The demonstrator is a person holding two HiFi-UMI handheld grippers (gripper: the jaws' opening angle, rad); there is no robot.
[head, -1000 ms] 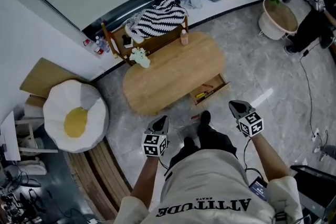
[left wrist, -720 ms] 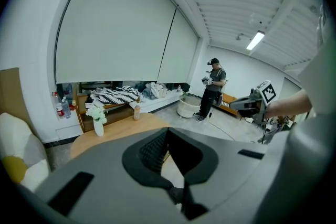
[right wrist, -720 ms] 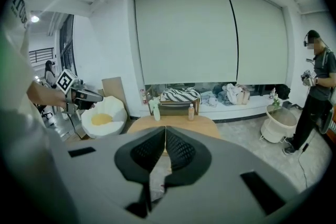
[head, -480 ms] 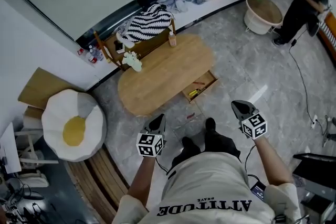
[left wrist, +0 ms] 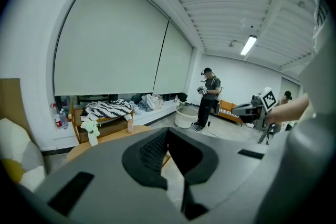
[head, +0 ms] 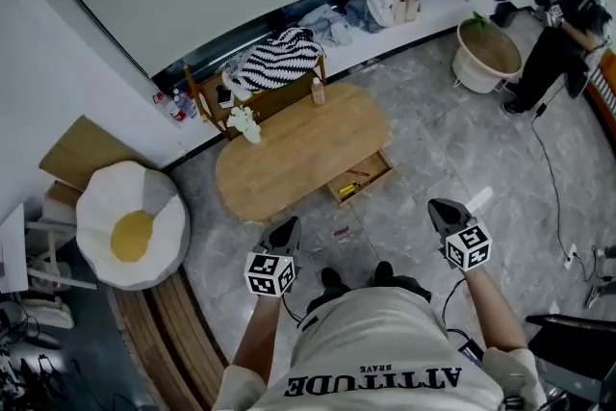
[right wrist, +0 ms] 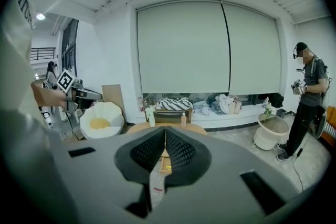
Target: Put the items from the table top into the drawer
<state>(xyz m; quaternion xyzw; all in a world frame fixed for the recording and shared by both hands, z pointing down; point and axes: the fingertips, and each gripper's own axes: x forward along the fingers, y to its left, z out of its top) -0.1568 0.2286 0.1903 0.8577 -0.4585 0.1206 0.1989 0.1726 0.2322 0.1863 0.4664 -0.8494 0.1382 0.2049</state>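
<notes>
An oval wooden table (head: 289, 154) stands well ahead of me, both grippers far short of it. On it are a small peach bottle (head: 317, 91) and a white flower vase (head: 246, 122), both near its far edge. The bottle (left wrist: 130, 125) and vase (left wrist: 91, 131) also show in the left gripper view, and the bottle (right wrist: 183, 119) and vase (right wrist: 151, 116) in the right gripper view. The table's drawer (head: 359, 178) stands open toward me with small items inside. My left gripper (head: 289, 226) and right gripper (head: 439, 205) are both shut and hold nothing.
A small red thing (head: 341, 231) lies on the floor before the drawer. An egg-shaped beanbag (head: 130, 221) sits at left. Behind the table is a chair with a striped cloth (head: 274, 63). A round basket (head: 488, 51) and a standing person (head: 563, 24) are at far right.
The table now sits farther from me and looks smaller. Both grippers have risen and drawn back from it. The jaws stayed shut.
</notes>
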